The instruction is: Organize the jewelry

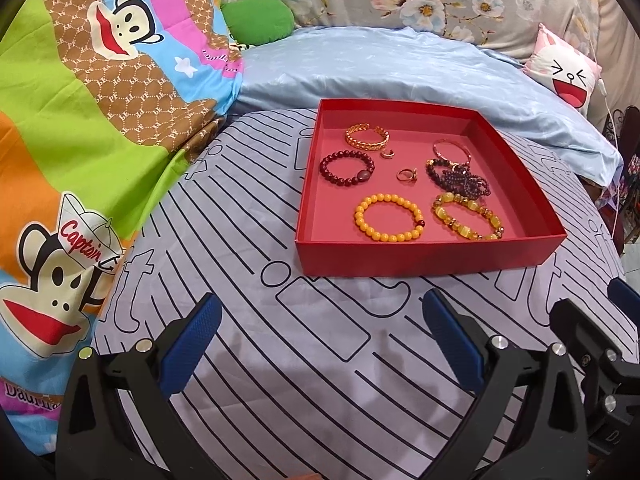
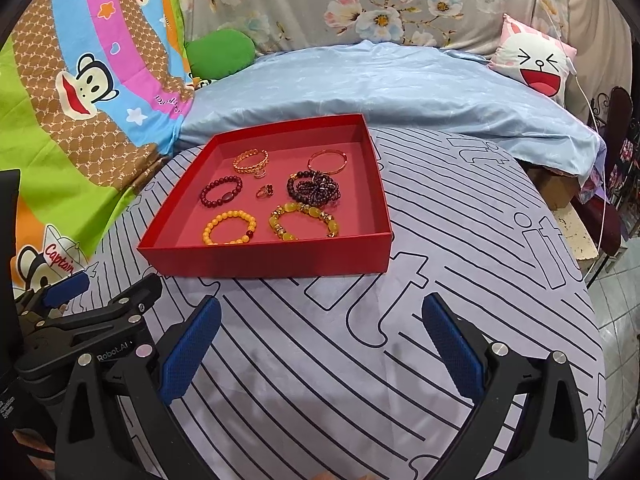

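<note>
Spread wide and empty at the bottom of each frame, left claw (image 1: 320, 340) and right claw (image 2: 320, 340), side by side over the striped bed sheet (image 1: 320, 380). Beyond them, mid-frame on the sheet, a red tray (image 1: 420, 258) holding an orange bead bracelet (image 1: 388, 218), yellow stone bracelet (image 1: 466, 216), dark red bead bracelet (image 1: 346, 168), dark bead strands (image 1: 460, 180), two rings (image 1: 406, 175), gold cuff (image 1: 366, 136) and thin bangle (image 1: 452, 148). Farthest, across the upper frame, a blue pillow (image 1: 400, 68) and cartoon monkey blanket (image 1: 100, 80).
</note>
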Tool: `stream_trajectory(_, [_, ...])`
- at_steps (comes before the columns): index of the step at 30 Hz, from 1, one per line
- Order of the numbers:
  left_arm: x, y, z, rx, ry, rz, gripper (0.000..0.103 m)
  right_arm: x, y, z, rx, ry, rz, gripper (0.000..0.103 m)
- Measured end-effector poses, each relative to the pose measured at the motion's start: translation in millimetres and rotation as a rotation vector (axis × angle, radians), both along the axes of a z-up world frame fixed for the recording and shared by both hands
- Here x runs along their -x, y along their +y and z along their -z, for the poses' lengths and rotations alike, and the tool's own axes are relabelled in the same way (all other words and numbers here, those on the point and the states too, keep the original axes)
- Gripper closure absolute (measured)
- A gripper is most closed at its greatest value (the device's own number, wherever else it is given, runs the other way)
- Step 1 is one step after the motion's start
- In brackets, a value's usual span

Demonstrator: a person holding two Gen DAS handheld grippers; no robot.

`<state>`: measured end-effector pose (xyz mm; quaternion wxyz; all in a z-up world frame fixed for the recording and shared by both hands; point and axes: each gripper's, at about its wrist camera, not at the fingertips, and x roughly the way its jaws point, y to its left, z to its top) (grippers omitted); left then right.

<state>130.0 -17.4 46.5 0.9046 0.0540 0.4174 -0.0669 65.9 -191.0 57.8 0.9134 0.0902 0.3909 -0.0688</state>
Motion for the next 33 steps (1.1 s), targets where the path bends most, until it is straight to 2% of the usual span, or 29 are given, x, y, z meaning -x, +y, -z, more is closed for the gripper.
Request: stream_trajectory(33, [-2.5,0.1,2.8,0.011,0.015,-0.007,0.007,-1.4,3.1,5.5,0.015,0.018,0.003,0.006])
